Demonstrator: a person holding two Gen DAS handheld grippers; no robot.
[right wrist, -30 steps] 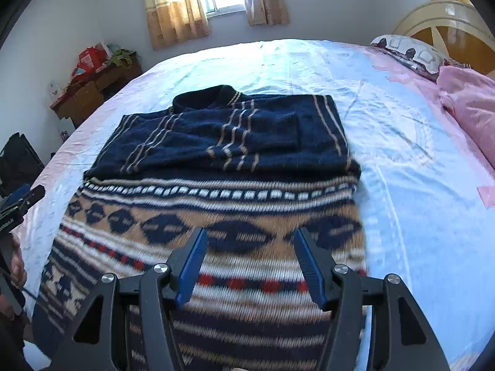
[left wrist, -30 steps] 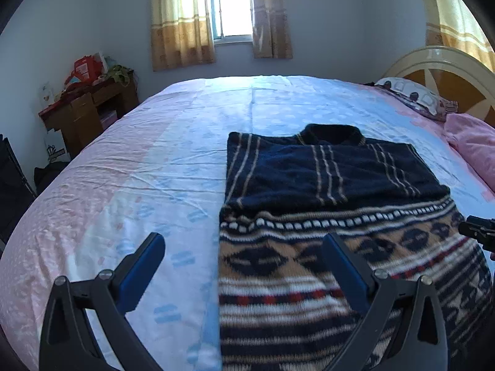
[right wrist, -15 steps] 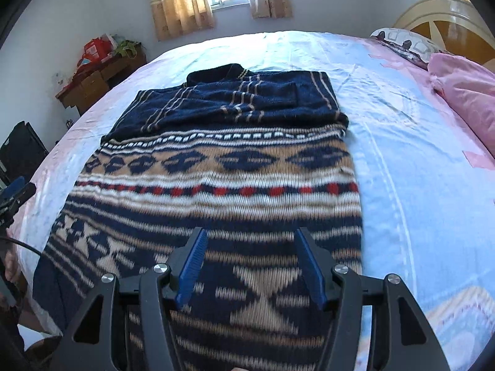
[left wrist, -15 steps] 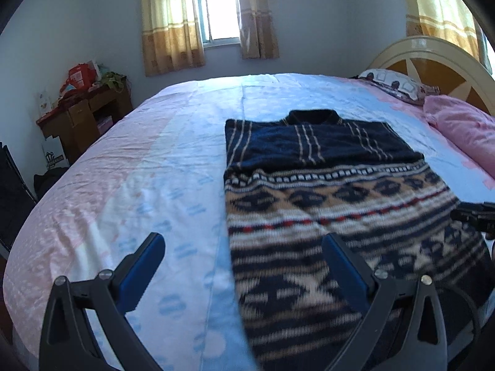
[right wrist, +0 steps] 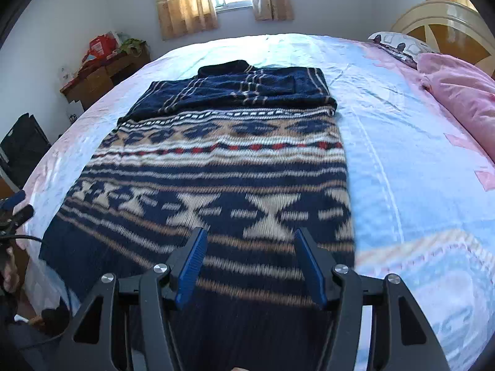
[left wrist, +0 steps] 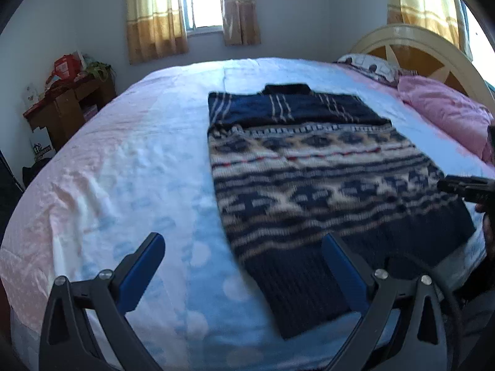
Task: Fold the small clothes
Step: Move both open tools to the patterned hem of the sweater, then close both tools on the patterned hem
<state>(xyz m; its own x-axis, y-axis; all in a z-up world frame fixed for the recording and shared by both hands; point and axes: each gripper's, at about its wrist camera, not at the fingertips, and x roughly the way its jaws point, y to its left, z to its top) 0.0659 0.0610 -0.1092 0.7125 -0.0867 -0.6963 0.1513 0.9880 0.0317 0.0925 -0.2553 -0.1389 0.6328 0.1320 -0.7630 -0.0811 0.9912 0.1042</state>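
Observation:
A navy, tan and white patterned knit sweater (left wrist: 312,167) lies flat on the bed, collar far, hem toward me, its sleeves folded across the chest. It also shows in the right wrist view (right wrist: 222,167). My left gripper (left wrist: 241,247) is open and empty above the hem's left corner, straddling the sweater's left edge. My right gripper (right wrist: 247,241) is open and empty above the lower right part of the sweater. The right gripper's tip shows at the right edge of the left wrist view (left wrist: 464,185).
The bed (left wrist: 123,160) has a pale blue and pink sheet. A pink pillow (left wrist: 445,114) and a cream headboard (left wrist: 427,43) are at the right. A wooden desk with clutter (left wrist: 65,99) stands at the left wall. A curtained window (left wrist: 204,3) is behind.
Both grippers have pulled back toward the near edge of the bed, from mid-sweater to over the hem. Both stay open. The sweater has not moved.

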